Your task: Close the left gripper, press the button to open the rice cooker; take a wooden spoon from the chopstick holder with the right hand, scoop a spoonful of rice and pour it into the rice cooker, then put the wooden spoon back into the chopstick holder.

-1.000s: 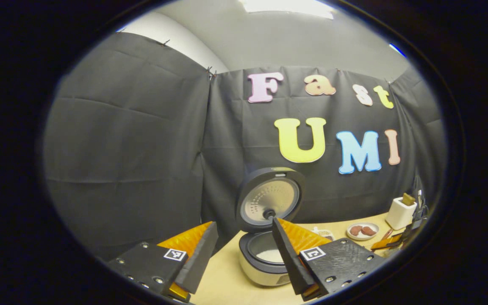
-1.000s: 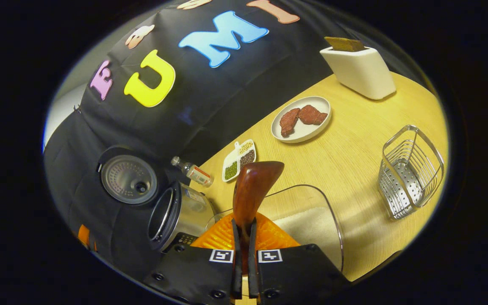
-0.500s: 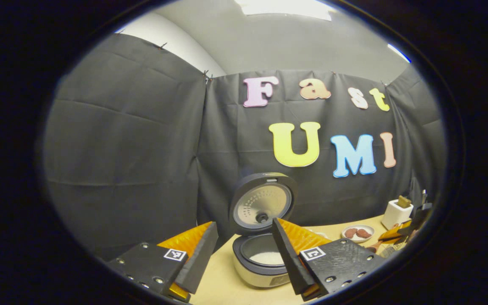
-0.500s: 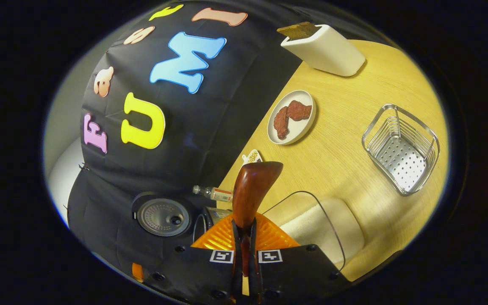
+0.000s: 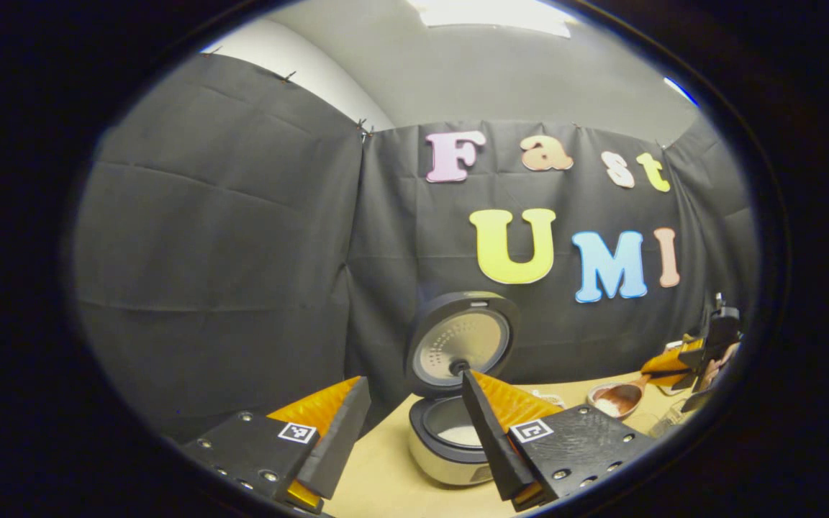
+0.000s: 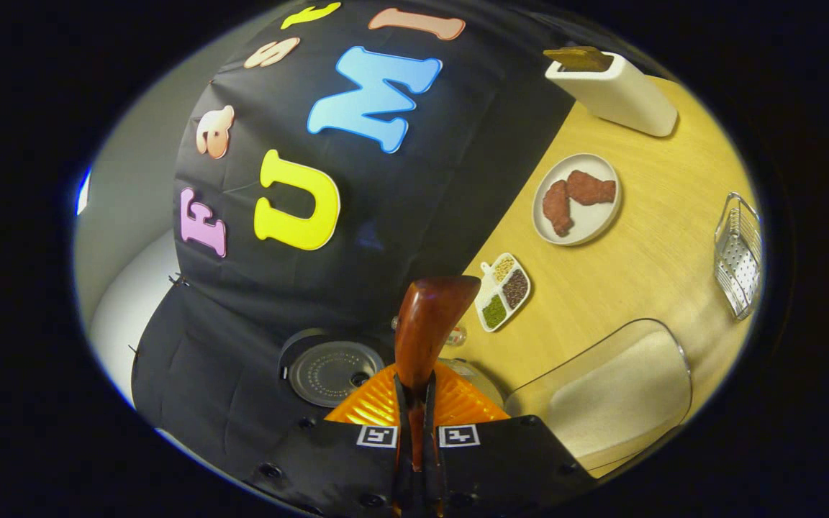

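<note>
The rice cooker (image 5: 450,442) stands open with its lid (image 5: 461,342) upright and white rice in the pot. My left gripper (image 5: 414,379) hovers open in front of it, holding nothing. My right gripper (image 6: 414,388) is shut on the handle of the wooden spoon (image 6: 429,324). In the left gripper view the right gripper (image 5: 655,370) is at the far right, and the spoon's bowl (image 5: 616,399) carries rice, level, to the right of the cooker. The cooker lid (image 6: 328,374) lies just left of the spoon. The metal wire chopstick holder (image 6: 738,252) stands at the right edge.
A clear container of rice (image 6: 616,403) sits close to the right of my right gripper. On the wooden table (image 6: 645,280) are a divided dish of grains (image 6: 502,291), a plate with two meat pieces (image 6: 576,198) and a white box (image 6: 612,86) at the back.
My right gripper has swung left with the spoon, from over the rice container toward the cooker; the spoon bowl with rice now shows in the left gripper view. The left gripper stays open.
</note>
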Available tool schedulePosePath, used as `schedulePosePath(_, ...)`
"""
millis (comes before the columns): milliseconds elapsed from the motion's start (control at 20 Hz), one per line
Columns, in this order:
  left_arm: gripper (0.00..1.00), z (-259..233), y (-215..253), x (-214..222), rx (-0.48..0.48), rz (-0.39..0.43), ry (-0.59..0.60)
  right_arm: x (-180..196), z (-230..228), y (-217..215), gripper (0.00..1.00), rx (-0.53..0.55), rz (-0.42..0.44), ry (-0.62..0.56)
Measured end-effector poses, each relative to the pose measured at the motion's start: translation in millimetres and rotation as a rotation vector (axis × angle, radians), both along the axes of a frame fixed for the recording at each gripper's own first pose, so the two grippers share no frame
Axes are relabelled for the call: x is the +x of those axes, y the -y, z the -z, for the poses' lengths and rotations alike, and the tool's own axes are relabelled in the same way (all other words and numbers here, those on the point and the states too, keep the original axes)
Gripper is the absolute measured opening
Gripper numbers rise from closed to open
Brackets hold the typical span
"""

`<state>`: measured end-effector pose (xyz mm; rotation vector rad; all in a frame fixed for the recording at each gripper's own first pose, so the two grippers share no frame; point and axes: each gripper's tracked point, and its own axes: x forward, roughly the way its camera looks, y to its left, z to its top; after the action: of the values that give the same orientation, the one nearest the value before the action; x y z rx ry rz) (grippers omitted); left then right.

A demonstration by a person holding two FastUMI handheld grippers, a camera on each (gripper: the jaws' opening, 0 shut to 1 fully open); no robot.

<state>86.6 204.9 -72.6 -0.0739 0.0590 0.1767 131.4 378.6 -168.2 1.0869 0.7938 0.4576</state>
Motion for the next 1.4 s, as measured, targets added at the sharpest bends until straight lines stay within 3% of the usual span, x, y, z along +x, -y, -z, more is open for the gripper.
schedulePosePath(50,0.81,1,-5,-3,0.0,-0.007,-0.002,1,-5,-12,0.07,0.001,-0.014,0.014)
schedulePosePath(100,0.81,2,-10,-4,-0.001,-0.015,-0.003,4,-10,-23,0.03,0.004,-0.026,0.026)
schedulePosePath(150,0.81,5,-15,-6,-0.002,-0.023,-0.006,6,-14,-38,0.07,0.007,-0.039,0.039)
schedulePosePath(700,0.81,35,-62,-23,-0.007,-0.12,-0.068,21,-20,-131,0.06,-0.038,-0.118,0.145)
schedulePosePath(1000,0.82,49,-79,-22,-0.012,-0.152,-0.093,26,-2,-171,0.02,-0.152,-0.171,0.242)
schedulePosePath(1050,0.82,52,-80,-22,-0.015,-0.156,-0.096,24,1,-178,0.07,-0.174,-0.185,0.263)
schedulePosePath(1400,0.82,65,-81,-20,-0.014,-0.166,-0.123,23,19,-203,0.07,-0.364,-0.264,0.452)
